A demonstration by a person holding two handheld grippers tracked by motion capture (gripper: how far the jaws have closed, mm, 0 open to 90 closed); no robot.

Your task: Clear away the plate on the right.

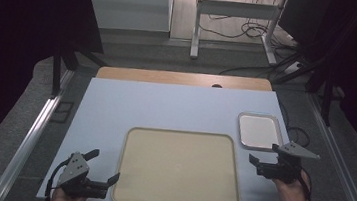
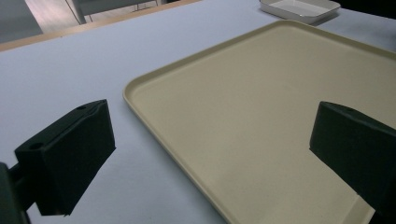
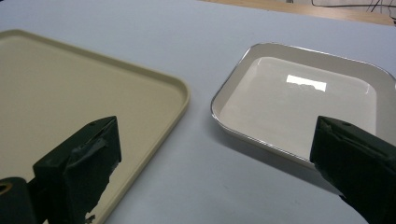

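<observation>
The left gripper (image 1: pixel 100 167) hovered at about seven o'clock on the pale blue table (image 1: pixel 166 106), its jaws spread wide with nothing between them. In the left gripper view they straddled the near left edge of the large beige rectangular plastic tray (image 2: pixel 261 107), one jaw over bare table, the other above the tray floor.

That tray (image 1: pixel 178 168) lay flat at six o'clock, empty, close to the table's front edge. It looked light and stiff, with a smooth and probably slippery surface; its low raised rim seemed the sensible hold, pinched over the lip at a long side (a corner grip would likely let it swing).

At three o'clock sat the small white rectangular metal-rimmed dish (image 1: pixel 258 131), also empty, just beside the beige tray but apart from it. It appeared rigid and glossy, perhaps enamel or steel, so it might chip or clatter; its upturned wall (image 3: pixel 243 135) offered the hold.

The right gripper (image 1: pixel 266 157) hung at four o'clock, jaws parted and holding nothing, aimed at the gap between tray and dish.
</observation>
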